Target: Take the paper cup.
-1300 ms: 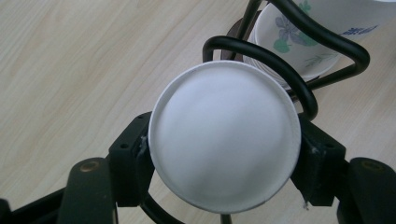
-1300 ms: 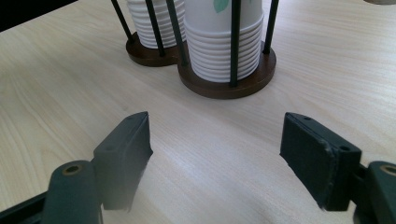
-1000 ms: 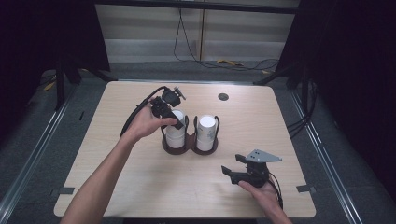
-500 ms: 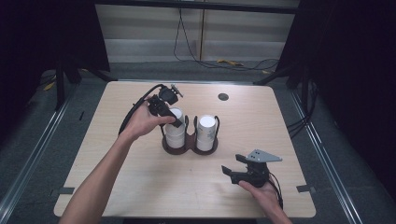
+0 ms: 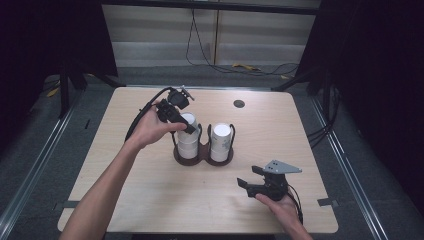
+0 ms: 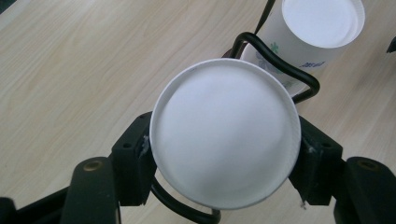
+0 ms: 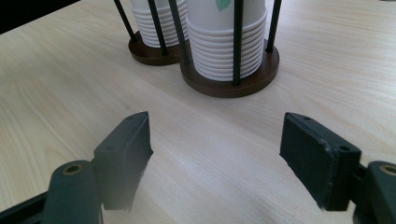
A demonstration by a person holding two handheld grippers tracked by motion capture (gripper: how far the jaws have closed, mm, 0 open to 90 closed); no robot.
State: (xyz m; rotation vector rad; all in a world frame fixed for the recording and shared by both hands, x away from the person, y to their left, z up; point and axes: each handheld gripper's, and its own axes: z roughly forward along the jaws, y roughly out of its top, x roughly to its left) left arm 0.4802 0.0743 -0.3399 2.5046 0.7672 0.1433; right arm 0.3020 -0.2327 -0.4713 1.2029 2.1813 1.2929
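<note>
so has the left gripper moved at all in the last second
Barely. In the high view the left gripper stays at the top of the left cup stack, jaws clamped on its top cup, about as far from the table hole as before.

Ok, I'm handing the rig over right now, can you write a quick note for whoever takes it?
Left claw: shut on the top paper cup of the left stack, over the double cup holder.
Right claw: open, holding nothing, low over the table near the person's edge, facing the holder.
Right stack: untouched in its ring.
Done: top cup gripped.
Left: probably lift that cup clear of its stack and set it down; whether it has separated is hard to tell.
</note>
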